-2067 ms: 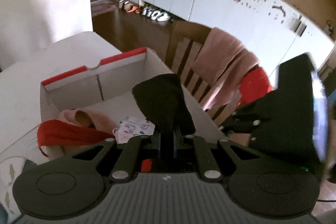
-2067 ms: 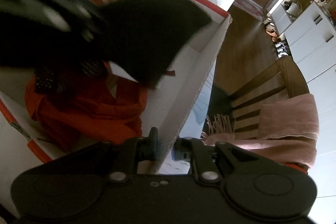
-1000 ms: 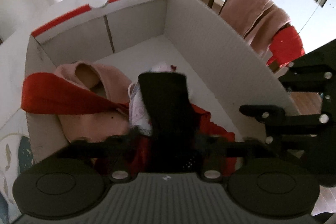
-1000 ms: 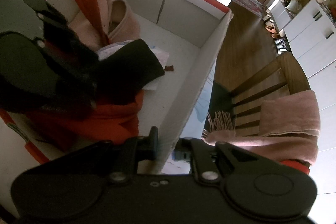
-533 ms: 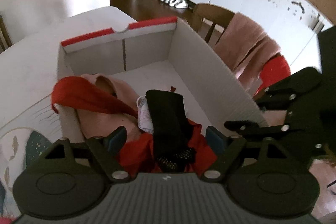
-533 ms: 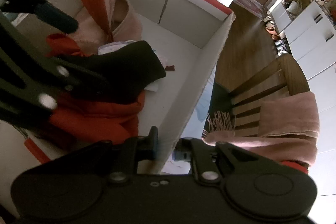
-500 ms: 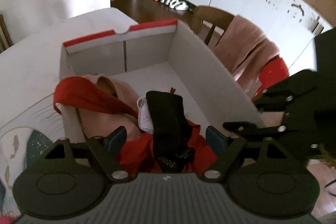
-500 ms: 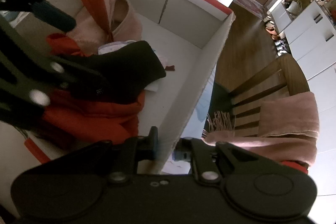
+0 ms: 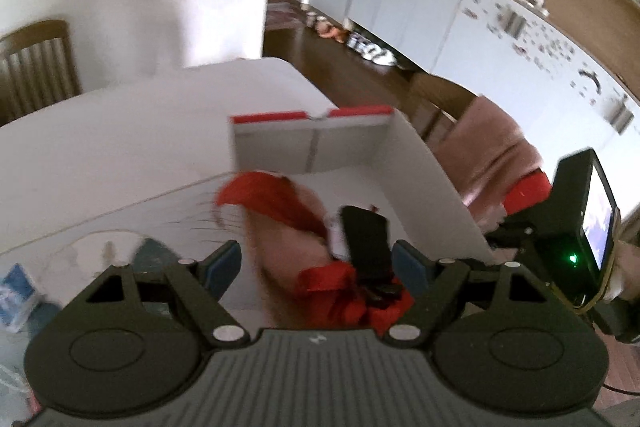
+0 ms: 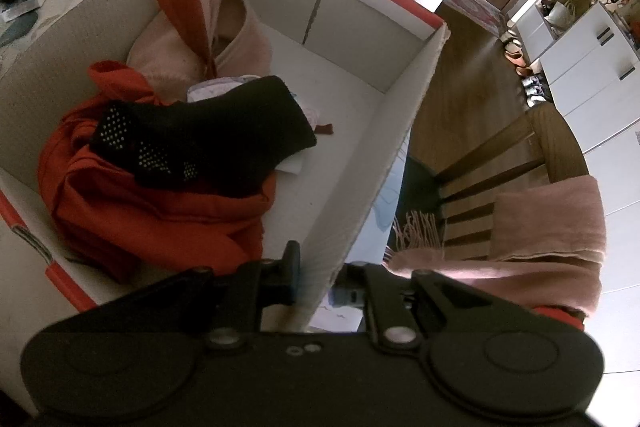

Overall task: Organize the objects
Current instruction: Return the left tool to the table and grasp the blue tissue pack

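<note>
Lying across the red garment [image 10: 152,203] inside the white cardboard box [image 10: 360,187], the black grip sock [image 10: 208,139] is seen in the right wrist view at about ten o'clock, its dotted sole turned up. A pink garment [image 10: 180,47] with a red strap is bunched behind it, toward the box's red-edged far wall. The box's side wall is pinched by the right gripper [image 10: 316,279], one finger inside and one outside. The left gripper [image 9: 316,263] is held above the box with its blue-padded fingers spread wide and nothing between them. A pink towel [image 10: 548,227] is draped over a wooden chair [image 10: 500,155] at three o'clock.
</note>
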